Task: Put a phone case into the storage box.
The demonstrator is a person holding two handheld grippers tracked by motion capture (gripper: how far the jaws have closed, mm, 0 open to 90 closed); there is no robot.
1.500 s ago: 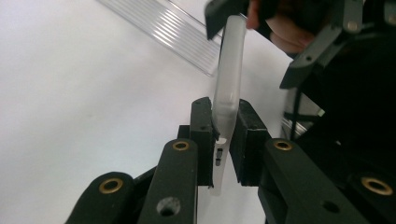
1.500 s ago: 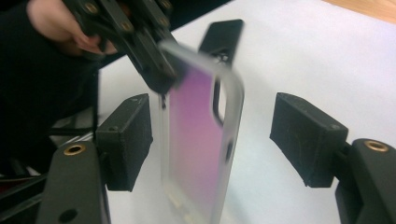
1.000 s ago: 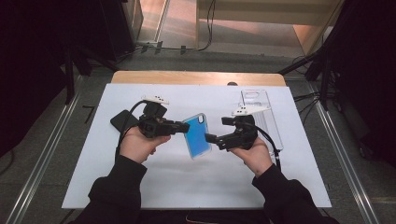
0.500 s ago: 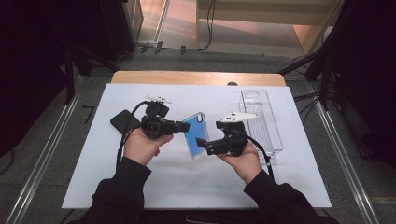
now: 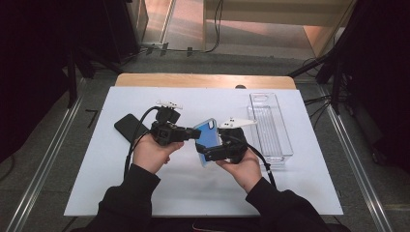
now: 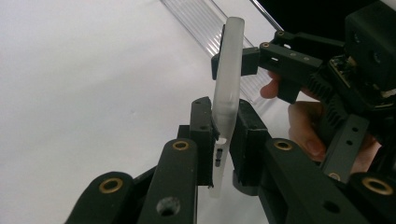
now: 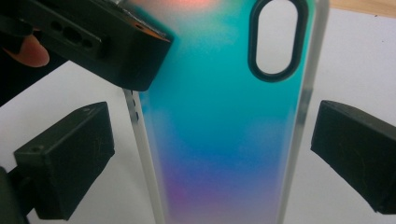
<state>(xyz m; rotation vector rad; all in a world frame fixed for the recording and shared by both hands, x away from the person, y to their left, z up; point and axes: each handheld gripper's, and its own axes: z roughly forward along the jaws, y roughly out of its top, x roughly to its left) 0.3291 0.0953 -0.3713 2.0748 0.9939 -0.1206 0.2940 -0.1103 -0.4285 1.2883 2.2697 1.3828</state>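
Glossy iridescent phone case [image 7: 224, 140], oval cutout

The phone case [image 5: 208, 138], blue-green fading to violet with clear edges and an oval camera cutout, stands on edge, pinched in the left gripper [image 5: 194, 134] and lying between the right gripper's [image 5: 203, 153] spread jaws.

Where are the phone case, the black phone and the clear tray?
phone case [image 7: 224, 140], right gripper view, middle of its back
black phone [image 5: 126, 125], high view, its top face
clear tray [image 5: 285, 145], high view, right wall

Left tool [image 5: 196, 134] grips blue phone case [image 5: 208, 137]; right tool [image 5: 202, 153] alongside.
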